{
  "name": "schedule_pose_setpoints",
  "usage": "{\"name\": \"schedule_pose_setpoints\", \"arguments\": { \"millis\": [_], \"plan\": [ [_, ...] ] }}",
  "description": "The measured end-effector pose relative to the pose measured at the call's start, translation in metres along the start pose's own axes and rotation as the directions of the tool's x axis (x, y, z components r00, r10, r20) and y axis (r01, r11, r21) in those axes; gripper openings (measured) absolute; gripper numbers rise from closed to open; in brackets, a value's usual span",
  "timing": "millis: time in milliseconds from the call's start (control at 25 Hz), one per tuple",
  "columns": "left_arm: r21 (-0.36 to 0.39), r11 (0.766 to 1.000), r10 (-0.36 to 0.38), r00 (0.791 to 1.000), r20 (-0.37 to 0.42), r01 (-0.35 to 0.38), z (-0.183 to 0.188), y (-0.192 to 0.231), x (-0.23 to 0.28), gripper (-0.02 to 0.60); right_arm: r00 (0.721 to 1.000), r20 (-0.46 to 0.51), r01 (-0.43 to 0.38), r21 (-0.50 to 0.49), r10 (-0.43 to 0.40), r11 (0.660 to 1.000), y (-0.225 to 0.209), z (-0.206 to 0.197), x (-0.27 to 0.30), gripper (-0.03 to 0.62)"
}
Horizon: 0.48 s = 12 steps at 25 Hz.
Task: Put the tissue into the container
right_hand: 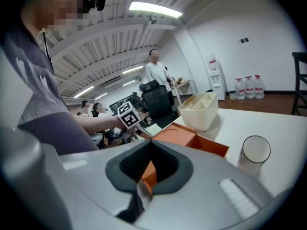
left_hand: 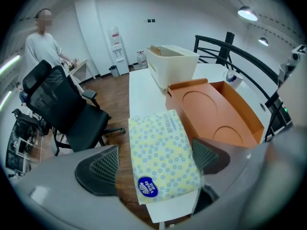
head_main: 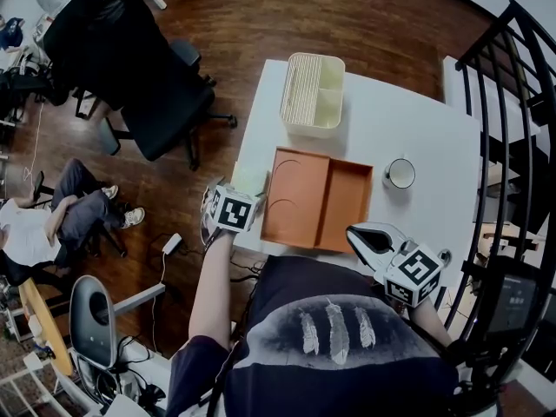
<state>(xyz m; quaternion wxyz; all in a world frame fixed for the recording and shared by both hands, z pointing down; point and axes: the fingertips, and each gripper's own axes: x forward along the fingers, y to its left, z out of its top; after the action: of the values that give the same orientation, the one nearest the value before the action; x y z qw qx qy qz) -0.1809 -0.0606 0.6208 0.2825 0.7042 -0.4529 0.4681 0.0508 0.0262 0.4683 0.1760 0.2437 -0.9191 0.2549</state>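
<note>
The tissue pack (left_hand: 163,157), pale yellow with blue dots, lies flat at the near left corner of the white table (head_main: 417,129); in the head view the tissue pack (head_main: 249,179) sits just left of the orange box. My left gripper (left_hand: 153,166) is open, with a mesh pad on each side of the pack and a gap on the left. The open orange box (head_main: 317,198) is empty. A cream slotted container (head_main: 313,94) stands behind it. My right gripper (head_main: 365,235) hovers at the table's near edge, shut and holding nothing.
A white mug (head_main: 400,173) stands right of the orange box. A black office chair (head_main: 148,85) and a seated person (head_main: 52,220) are on the floor to the left. A black railing (head_main: 512,102) runs along the table's right side.
</note>
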Motion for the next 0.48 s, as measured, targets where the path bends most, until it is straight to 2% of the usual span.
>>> {"name": "schedule_pose_setpoints", "arguments": {
  "millis": [120,200,280,320,480],
  "plan": [
    [0.004,1.000,-0.002,1.000,-0.003,0.002,0.002,0.000,0.001,0.476,1.000,-0.005,0.001,-0.001,-0.001,1.000,0.000,0.001,0.001,0.003],
    [-0.012,0.999,-0.030,1.000,-0.004,0.030,0.003,-0.002,0.002,0.467,1.000,-0.012,0.001,-0.006,-0.001,1.000,0.001,0.000,0.002,0.004],
    [-0.039,0.997,-0.067,0.998,0.000,0.067,0.003,-0.008,-0.001,0.388,1.000,-0.018,-0.001,-0.009,0.001,1.000,0.001,-0.001,0.004,0.003],
    [-0.046,0.996,-0.074,0.997,0.004,0.074,0.004,-0.009,-0.002,0.385,1.000,-0.018,-0.001,-0.009,0.001,1.000,0.001,-0.001,0.004,0.003],
    [-0.069,0.997,-0.036,0.999,-0.001,0.036,0.000,0.005,-0.008,0.362,1.000,-0.016,0.007,-0.005,-0.007,1.000,0.000,-0.001,0.004,0.003]
  ]
}}
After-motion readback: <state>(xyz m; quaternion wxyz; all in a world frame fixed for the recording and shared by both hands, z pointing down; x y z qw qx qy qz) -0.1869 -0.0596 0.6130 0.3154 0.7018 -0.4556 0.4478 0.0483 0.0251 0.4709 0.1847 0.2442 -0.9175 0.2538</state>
